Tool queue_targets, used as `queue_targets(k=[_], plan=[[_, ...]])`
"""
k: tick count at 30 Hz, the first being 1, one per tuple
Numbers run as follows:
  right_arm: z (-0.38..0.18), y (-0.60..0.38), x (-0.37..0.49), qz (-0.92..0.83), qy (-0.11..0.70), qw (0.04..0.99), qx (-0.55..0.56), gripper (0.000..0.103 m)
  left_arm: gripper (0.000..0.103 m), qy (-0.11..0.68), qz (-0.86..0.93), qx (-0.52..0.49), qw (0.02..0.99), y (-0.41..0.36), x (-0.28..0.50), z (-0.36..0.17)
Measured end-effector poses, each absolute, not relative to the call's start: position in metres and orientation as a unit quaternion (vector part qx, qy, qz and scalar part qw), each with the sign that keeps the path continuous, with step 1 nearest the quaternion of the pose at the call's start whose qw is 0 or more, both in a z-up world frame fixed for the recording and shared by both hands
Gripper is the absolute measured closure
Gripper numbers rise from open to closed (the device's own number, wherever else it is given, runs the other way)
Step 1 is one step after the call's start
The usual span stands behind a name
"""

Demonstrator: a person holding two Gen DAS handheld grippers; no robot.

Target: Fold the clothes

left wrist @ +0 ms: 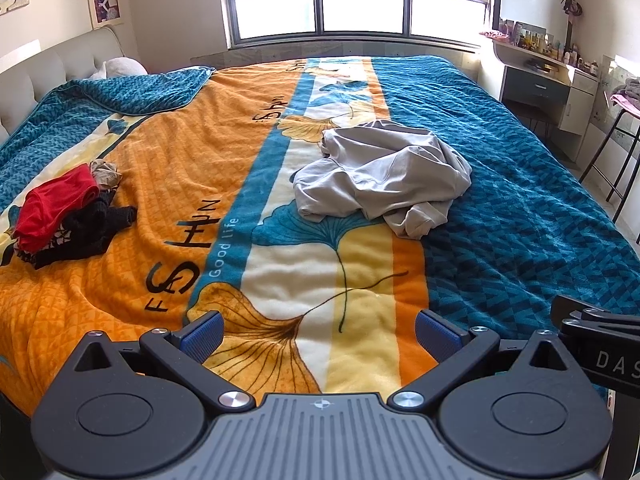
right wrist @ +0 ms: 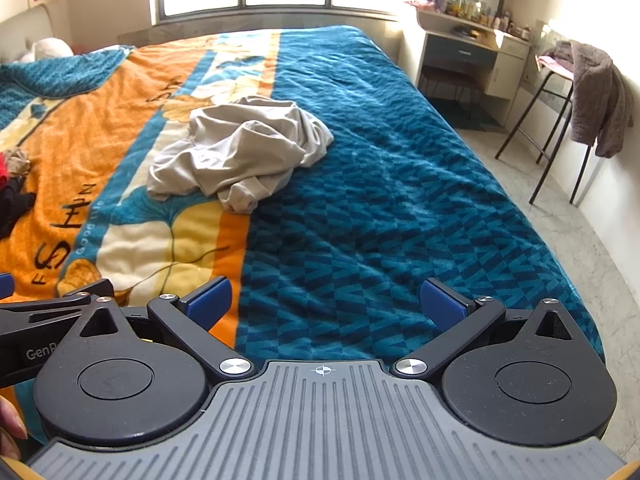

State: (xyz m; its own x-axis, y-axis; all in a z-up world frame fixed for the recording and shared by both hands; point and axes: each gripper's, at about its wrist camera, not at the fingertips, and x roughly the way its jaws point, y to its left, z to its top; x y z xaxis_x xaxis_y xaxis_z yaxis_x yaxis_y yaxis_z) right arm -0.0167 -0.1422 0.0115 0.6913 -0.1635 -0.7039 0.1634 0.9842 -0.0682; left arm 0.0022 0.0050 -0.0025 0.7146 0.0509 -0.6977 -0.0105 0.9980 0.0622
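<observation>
A crumpled light grey garment (left wrist: pixel 384 172) lies in a heap on the middle of the bed; it also shows in the right wrist view (right wrist: pixel 240 148). My left gripper (left wrist: pixel 320 334) is open and empty, held above the near edge of the bed, well short of the garment. My right gripper (right wrist: pixel 326 304) is open and empty too, above the blue part of the blanket, to the right of the left gripper. Part of the right gripper (left wrist: pixel 600 328) shows at the left wrist view's right edge.
The bed carries an orange, blue and cream blanket (left wrist: pixel 192 168). A pile of red and black clothes (left wrist: pixel 68 216) lies at the bed's left side. A dressing table (right wrist: pixel 468 48) and a stool with a brown garment (right wrist: pixel 592 96) stand right of the bed.
</observation>
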Motion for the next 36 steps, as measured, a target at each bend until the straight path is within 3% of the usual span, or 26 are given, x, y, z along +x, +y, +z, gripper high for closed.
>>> queue_targets(k=[36], plan=[[0.0133,-0.1421,-0.0183,-0.089,0.385,0.919,0.004,0.000,0.001,0.371,0.021,0.034,0.928,0.0041,0.0002,0.0005]])
